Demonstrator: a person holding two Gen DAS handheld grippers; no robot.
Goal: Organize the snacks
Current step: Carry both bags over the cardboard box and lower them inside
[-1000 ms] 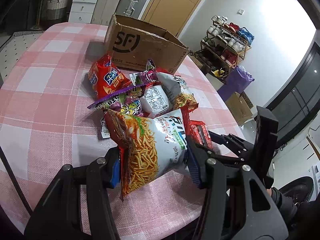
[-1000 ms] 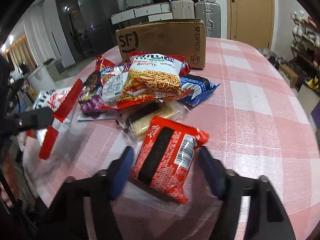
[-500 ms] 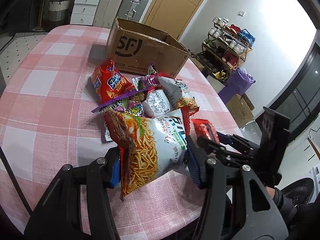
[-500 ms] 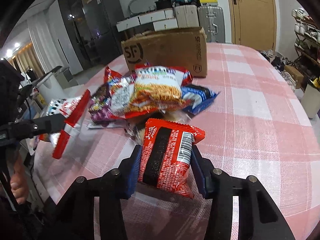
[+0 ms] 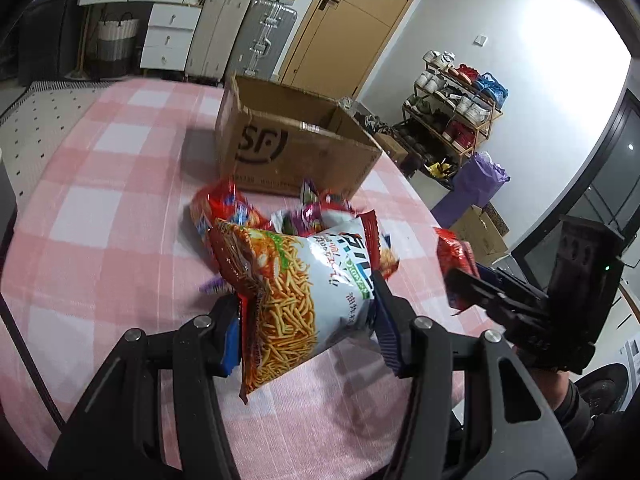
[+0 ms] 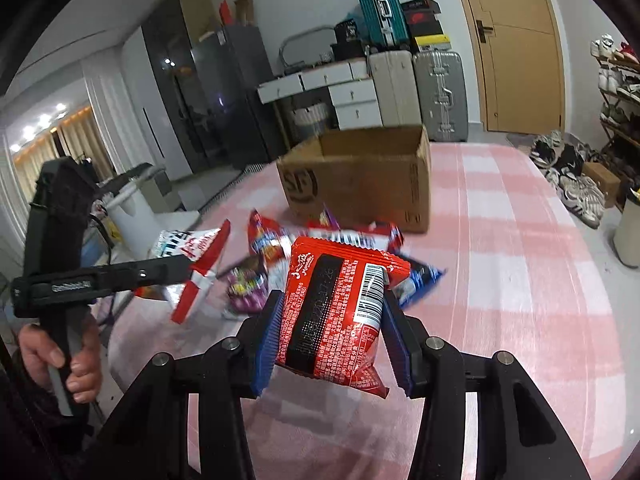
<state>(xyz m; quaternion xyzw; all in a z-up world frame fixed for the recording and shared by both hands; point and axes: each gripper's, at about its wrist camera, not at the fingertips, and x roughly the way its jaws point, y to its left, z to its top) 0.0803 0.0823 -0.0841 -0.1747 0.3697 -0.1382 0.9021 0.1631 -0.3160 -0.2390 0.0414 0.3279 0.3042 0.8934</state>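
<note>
My left gripper (image 5: 308,332) is shut on a white and red bag of noodle sticks (image 5: 304,292) and holds it above the pink checked table (image 5: 100,184). My right gripper (image 6: 332,344) is shut on a red packet with a black stripe and barcode (image 6: 336,312), also lifted off the table. The open cardboard SF box (image 5: 296,152) stands at the far side, also in the right wrist view (image 6: 360,176). A pile of snack bags (image 6: 260,256) lies in front of the box. The left gripper with its bag also shows in the right wrist view (image 6: 192,268).
The right gripper and its red packet show at the right of the left wrist view (image 5: 456,268). Suitcases (image 6: 436,92) and white drawers (image 6: 352,100) stand behind the table. A shoe rack (image 5: 456,100) and a purple bag (image 5: 476,188) are off to the right.
My right gripper closed on the red packet and lifted it off the table. Both grippers rose and moved towards the box with their snacks.
</note>
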